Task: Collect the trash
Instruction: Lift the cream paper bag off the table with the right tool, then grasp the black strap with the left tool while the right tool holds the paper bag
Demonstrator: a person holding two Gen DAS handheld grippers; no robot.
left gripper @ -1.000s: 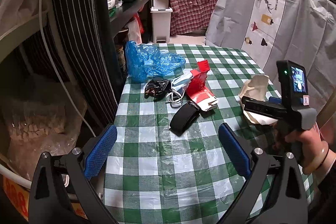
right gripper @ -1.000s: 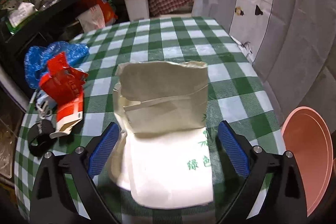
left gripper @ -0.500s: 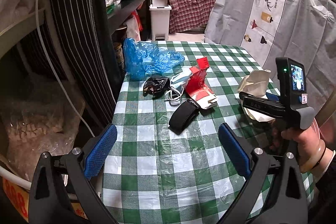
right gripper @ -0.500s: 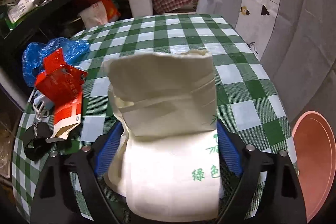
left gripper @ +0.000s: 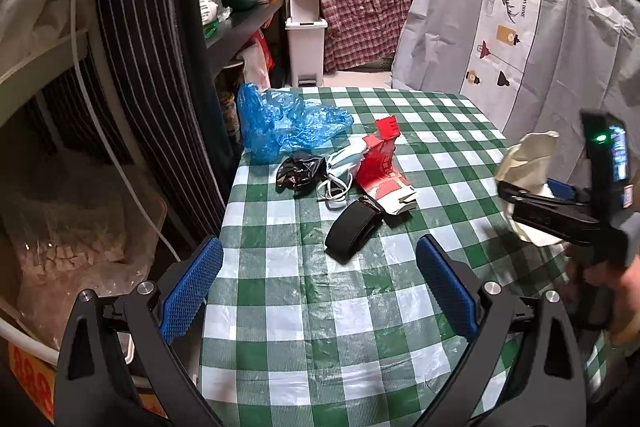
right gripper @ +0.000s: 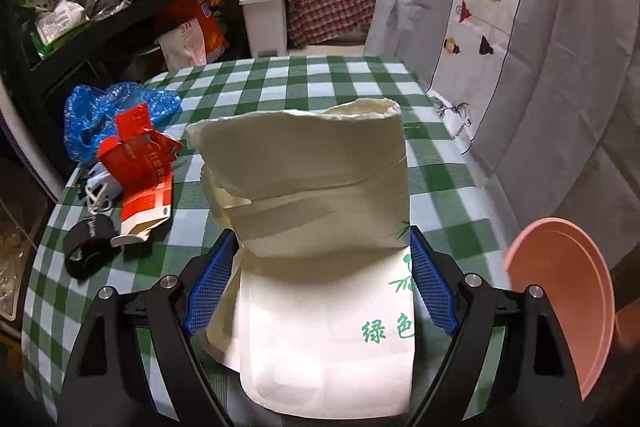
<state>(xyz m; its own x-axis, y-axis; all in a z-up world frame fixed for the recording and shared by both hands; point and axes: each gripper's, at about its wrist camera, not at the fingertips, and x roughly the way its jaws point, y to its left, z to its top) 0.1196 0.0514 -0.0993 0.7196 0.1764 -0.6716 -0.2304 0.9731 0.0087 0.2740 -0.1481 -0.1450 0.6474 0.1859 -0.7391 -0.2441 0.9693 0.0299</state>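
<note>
Green-and-white checked tablecloth [left gripper: 304, 307] covering table, filling lower centre of left wrist frame. White plastic pedal bin [left gripper: 306, 53] standing upper centre. Red plaid shirt [left gripper: 360, 7] hanging beside it. Pink plastic basin [right gripper: 560, 299] sitting at lower right of right wrist frame.

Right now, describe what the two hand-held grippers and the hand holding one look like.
Left hand-held gripper: black angular arms with silver bolts and blue, finely textured pads. Right hand-held gripper: the same build; from the left wrist view its black body carries an upright screen and a green light. The hand is blurred; what it wears cannot be told.
</note>
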